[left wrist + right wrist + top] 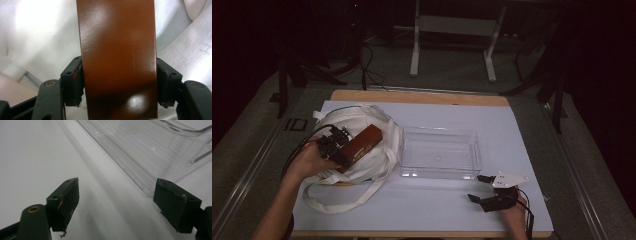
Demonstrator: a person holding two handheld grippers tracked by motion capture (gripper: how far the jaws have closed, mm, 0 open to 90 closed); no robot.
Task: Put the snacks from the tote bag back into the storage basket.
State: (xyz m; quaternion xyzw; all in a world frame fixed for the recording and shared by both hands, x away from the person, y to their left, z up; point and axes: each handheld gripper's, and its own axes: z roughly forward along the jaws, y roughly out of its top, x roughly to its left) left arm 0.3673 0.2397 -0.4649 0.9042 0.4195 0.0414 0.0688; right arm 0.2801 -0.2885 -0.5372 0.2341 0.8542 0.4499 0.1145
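Observation:
A glossy brown box (pixel 363 141) lies tilted over the mouth of a white cloth tote bag (pixel 362 165) at the table's left. My left gripper (pixel 343 148) is shut on its near end; in the left gripper view the brown box (pixel 118 57) stands between both black pads, with white cloth (pixel 37 35) behind it. A clear plastic tray (pixel 439 172) sits in the middle of the table with nothing in it. At the front right my right gripper (pixel 478 188) rests open just off the tray's near right corner, and the tray's wall (pixel 140 157) shows beyond its fingertips (pixel 117 200).
A pale sheet (pixel 512 140) covers the wooden table (pixel 422 96). The bag's long straps (pixel 342 202) trail toward the front edge. Beyond the table are dark floor, cables and a white metal stand (pixel 452 35).

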